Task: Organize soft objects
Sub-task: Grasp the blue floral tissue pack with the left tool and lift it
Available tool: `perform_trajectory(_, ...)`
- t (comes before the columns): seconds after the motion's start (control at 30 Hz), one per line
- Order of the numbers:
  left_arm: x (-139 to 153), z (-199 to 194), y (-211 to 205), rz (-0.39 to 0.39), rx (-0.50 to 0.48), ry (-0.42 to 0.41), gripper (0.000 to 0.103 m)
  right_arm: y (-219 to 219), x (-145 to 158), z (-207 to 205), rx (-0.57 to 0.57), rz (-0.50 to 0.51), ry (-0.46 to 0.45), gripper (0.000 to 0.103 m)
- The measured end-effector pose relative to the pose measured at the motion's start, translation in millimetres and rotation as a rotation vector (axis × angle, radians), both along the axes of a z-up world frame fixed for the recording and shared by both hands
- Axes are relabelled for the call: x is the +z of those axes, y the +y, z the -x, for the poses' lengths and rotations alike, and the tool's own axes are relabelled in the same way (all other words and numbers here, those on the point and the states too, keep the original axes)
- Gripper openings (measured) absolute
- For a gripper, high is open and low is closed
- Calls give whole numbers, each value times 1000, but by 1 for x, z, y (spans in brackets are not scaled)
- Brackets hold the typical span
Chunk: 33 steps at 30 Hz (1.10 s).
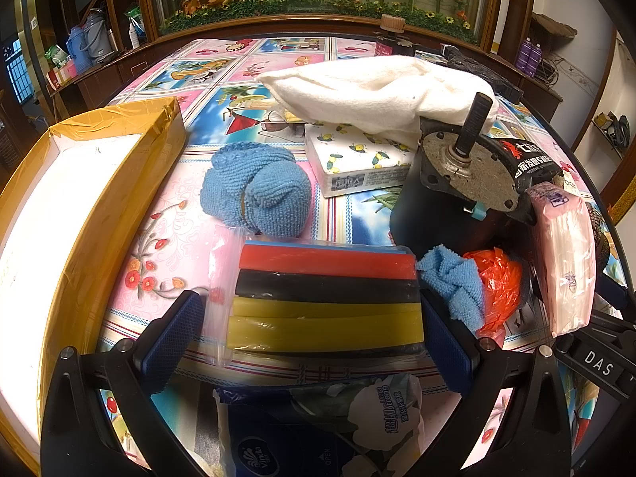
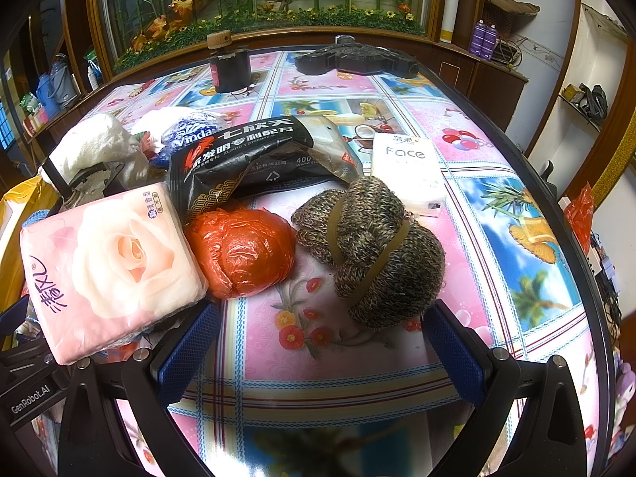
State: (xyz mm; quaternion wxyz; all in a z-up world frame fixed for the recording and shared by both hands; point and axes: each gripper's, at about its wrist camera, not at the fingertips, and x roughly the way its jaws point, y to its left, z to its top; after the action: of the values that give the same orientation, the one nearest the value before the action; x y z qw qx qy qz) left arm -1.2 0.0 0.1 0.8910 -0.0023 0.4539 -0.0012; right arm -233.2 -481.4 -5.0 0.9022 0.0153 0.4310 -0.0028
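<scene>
My left gripper (image 1: 314, 342) has its fingers spread wide, and the bagged strips (image 1: 326, 302) (red, black, yellow bands in clear plastic) lie flat between them, nearly filling the gap. The right finger looks to be at the pack's edge; the left one stands just off it. So I judge I am lining up a grasp, not yet clamped.

Ahead of the left tool sits the blue cloth (image 1: 256, 189), and off to its left the box (image 1: 99, 183), open and lined white, which I take as the place for the soft things. A heavy-looking motor (image 1: 449, 183) stands ahead to the right, and I would leave it alone.

My right gripper (image 2: 322, 353) is also spread, with bare tablecloth (image 2: 318, 361) between the fingers. The knit bundle (image 2: 373, 250) lies just ahead, near the right finger; the orange bag (image 2: 242, 252) and pink tissues (image 2: 111, 270) sit ahead to the left.

Next I would close the left fingers on the strips, lift, and swing left over the box.
</scene>
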Motion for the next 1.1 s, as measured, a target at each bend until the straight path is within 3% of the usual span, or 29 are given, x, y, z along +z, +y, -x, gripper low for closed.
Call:
perform_trajectory(0.37, -2, 1, -4, -1, 53, 1, 103, 4, 5, 3, -43, -3, 3, 102)
perform_trajectory(0.53, -1, 19, -12, -1, -69, 28, 103, 10, 5, 14, -24, -9, 39, 102)
perform_trajectory(0.87, 1, 31, -14, 6, -123, 42, 103, 11, 11, 23, -15, 0, 66, 102)
perform_trajectory(0.93, 4, 37, -11, 41, -174, 71, 103, 12, 11, 25, -3, 1, 66, 102)
perform_trajectory(1.0, 13, 48, 0, 139, -234, 95, 95, 14, 11, 28, 30, 3, 72, 102)
perform_trajectory(1.03, 20, 56, 7, 178, -269, 90, 94, 14, 11, 29, 46, 4, 78, 102)
perform_trajectory(1.1, 36, 74, 24, 178, -279, 33, 94, 10, 12, 37, 62, -2, 88, 101)
